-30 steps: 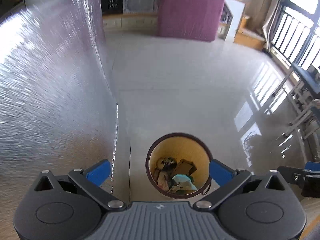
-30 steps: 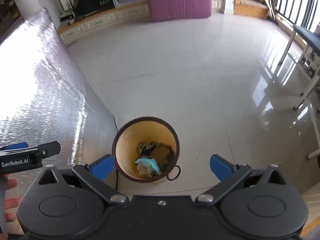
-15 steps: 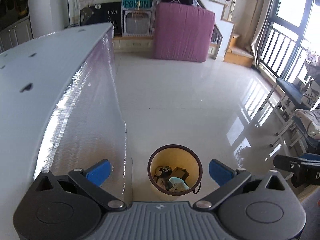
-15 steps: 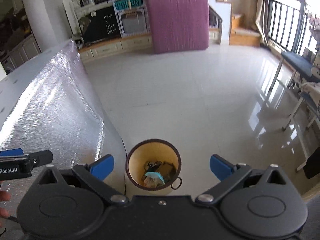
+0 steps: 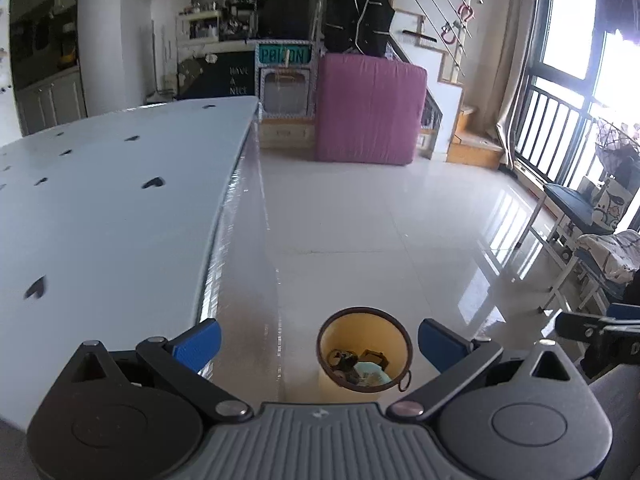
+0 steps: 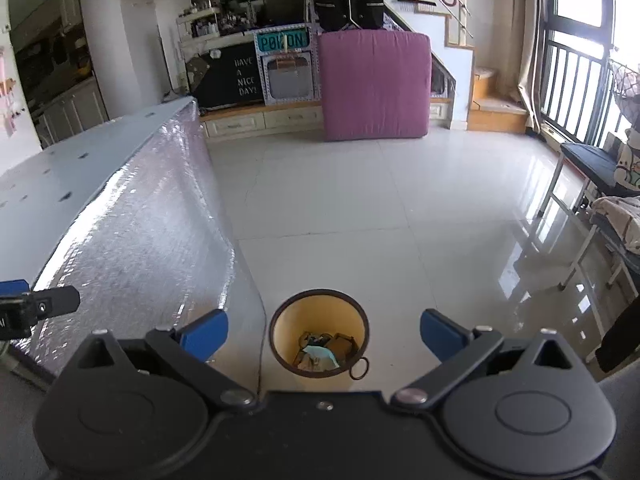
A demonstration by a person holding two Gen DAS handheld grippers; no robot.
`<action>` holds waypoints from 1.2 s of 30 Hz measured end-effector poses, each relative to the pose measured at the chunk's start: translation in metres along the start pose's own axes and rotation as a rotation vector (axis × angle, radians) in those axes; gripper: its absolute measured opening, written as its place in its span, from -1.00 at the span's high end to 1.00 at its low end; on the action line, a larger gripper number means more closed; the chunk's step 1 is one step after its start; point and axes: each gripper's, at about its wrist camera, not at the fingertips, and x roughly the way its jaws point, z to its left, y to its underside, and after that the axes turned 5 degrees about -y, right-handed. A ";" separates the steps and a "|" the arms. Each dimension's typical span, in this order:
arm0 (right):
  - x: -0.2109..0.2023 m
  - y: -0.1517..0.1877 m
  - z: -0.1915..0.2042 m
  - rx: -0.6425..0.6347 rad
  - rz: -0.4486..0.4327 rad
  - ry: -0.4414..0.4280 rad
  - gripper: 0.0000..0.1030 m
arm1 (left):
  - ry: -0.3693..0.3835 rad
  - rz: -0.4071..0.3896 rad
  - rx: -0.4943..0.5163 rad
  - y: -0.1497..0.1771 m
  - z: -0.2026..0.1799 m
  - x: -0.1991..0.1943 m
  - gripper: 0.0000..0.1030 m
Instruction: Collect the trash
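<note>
Both grippers fill the bottom of their views; our left gripper [image 5: 318, 338] has its blue fingertips [image 5: 198, 340] spread wide with nothing between them, and our right gripper [image 6: 322, 334] is spread just as wide and equally empty. Between the left fingertips, low and slightly right of centre, we see the round trash bin [image 5: 364, 354] standing upright on the glossy tiled floor [image 5: 400, 220]; its inside is yellow, its rim dark, and a small ring hangs at its lower right edge. Crumpled trash [image 5: 362, 368] lies in its bottom, a pale blue piece among darker scraps. In the right wrist view the same bin [image 6: 318, 332] sits between the fingertips near lower centre, the trash [image 6: 322, 354] showing inside; the tip of the left gripper pokes in at the left edge. A pale blue table [image 5: 100, 208] with a shiny wrapped side fills the left of both frames, just beside the bin; a pink mattress [image 5: 370, 110] stands upright at upper centre, well apart from it.
</note>
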 end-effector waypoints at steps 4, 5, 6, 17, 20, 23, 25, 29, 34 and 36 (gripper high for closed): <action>-0.015 0.016 0.005 0.006 -0.039 0.004 -1.00 | -0.007 -0.014 -0.023 0.020 0.011 -0.014 -1.00; -0.018 0.021 0.007 0.007 -0.045 0.008 -1.00 | -0.005 -0.018 -0.026 0.024 0.013 -0.016 -1.00; -0.022 0.024 0.008 0.007 -0.048 0.007 -1.00 | 0.002 -0.021 -0.027 0.028 0.015 -0.019 -1.00; -0.035 0.058 0.023 -0.017 -0.049 0.031 -1.00 | -0.016 -0.065 -0.017 0.057 0.012 -0.035 -1.00; -0.040 0.065 0.023 -0.019 -0.052 0.037 -1.00 | -0.026 -0.081 -0.018 0.061 0.011 -0.040 -1.00; -0.044 0.069 0.021 -0.018 -0.068 0.055 -1.00 | -0.047 -0.102 -0.021 0.065 0.012 -0.045 -1.00; -0.048 0.072 0.019 -0.015 -0.089 0.060 -1.00 | -0.056 -0.112 -0.023 0.068 0.012 -0.049 -1.00; -0.053 0.074 0.018 -0.020 -0.110 0.065 -1.00 | -0.076 -0.119 -0.014 0.072 0.010 -0.053 -1.00; -0.055 0.077 0.023 -0.039 -0.122 0.071 -1.00 | -0.086 -0.116 0.001 0.075 0.005 -0.053 -1.00; -0.056 0.078 0.024 -0.047 -0.128 0.073 -1.00 | -0.089 -0.114 0.000 0.077 0.006 -0.054 -1.00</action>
